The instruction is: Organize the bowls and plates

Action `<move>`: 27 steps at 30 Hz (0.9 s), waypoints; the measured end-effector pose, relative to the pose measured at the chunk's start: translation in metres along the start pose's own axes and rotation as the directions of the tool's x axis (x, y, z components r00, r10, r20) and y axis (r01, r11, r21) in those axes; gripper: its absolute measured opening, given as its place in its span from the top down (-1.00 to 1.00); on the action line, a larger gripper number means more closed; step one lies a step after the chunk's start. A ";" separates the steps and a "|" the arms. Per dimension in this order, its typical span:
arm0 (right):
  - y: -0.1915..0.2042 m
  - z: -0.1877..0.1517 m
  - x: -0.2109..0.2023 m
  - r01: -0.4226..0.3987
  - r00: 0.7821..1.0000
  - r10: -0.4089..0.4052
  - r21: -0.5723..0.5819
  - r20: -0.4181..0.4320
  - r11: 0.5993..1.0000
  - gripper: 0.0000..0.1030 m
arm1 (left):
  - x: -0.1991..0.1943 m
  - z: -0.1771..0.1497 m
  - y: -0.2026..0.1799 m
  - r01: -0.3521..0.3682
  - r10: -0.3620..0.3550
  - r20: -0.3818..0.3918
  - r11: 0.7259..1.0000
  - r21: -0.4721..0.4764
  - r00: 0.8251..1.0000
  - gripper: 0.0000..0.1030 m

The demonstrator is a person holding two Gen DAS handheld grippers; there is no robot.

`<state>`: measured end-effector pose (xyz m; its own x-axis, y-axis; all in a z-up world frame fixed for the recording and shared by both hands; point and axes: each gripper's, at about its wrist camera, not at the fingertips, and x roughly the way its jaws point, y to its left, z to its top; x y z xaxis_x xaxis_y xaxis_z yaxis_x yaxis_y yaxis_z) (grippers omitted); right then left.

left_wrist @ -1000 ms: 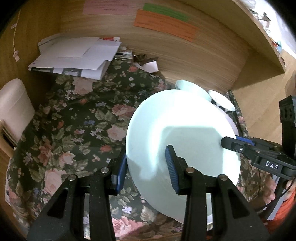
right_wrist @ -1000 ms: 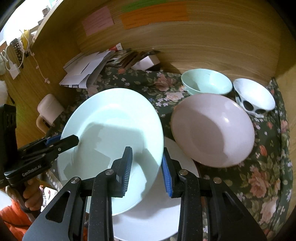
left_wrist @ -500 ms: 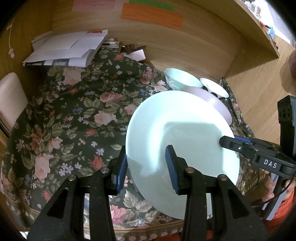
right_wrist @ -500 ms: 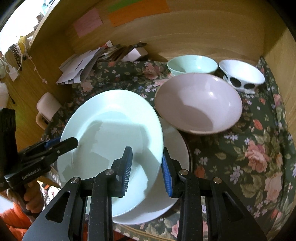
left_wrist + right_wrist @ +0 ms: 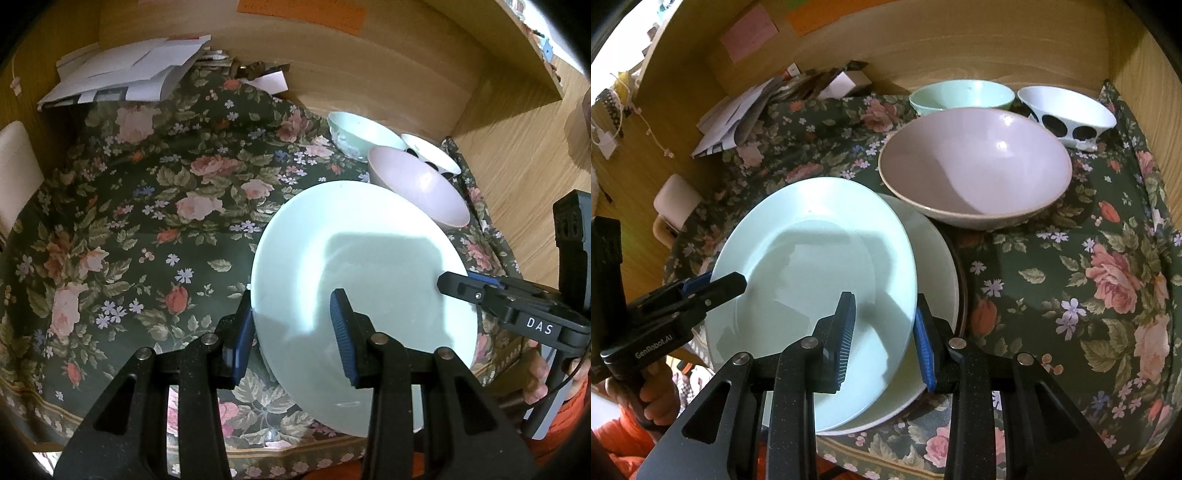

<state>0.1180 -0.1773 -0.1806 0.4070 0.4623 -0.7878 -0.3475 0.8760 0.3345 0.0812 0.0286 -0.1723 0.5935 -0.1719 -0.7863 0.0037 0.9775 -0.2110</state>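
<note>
**Pale plate carried in both tongs, over the stack**

Nearest, the left tongs point(image 5: 291, 332) and the right tongs point(image 5: 884, 341) each clamp an opposite edge of the pale green plate point(image 5: 812, 295), which keeps it balanced between them. It hangs tilted just above a white plate point(image 5: 938, 266) lying on the floral-clothed surface point(image 5: 1071, 277), probably so like stacks on like. Beyond sits a pink bowl point(image 5: 975, 166); behind it, a green bowl point(image 5: 960, 96) and a spotted bowl point(image 5: 1067, 114) by the wooden wall.
</note>
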 end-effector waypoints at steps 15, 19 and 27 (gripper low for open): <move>-0.006 0.003 0.004 0.004 1.000 -0.003 0.019 -0.017 1.000 0.43 | 0.024 0.003 0.005 -0.001 0.001 -0.049 1.000 0.002 0.999 0.23; -0.008 0.002 0.001 0.003 1.000 -0.002 0.023 -0.015 1.000 0.41 | 0.027 0.003 0.002 0.003 -0.002 -0.057 1.000 0.012 0.998 0.23; -0.004 0.000 -0.012 0.092 0.995 -0.091 -0.019 0.039 0.996 0.36 | 0.025 0.005 0.001 -0.014 0.015 -0.040 0.999 0.033 0.999 0.23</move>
<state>0.1143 -0.1861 -0.1720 0.4697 0.3856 -0.7942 -0.3246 0.9120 0.2508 0.0998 0.0259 -0.1894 0.5612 -0.1620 -0.8117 0.0224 0.9833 -0.1807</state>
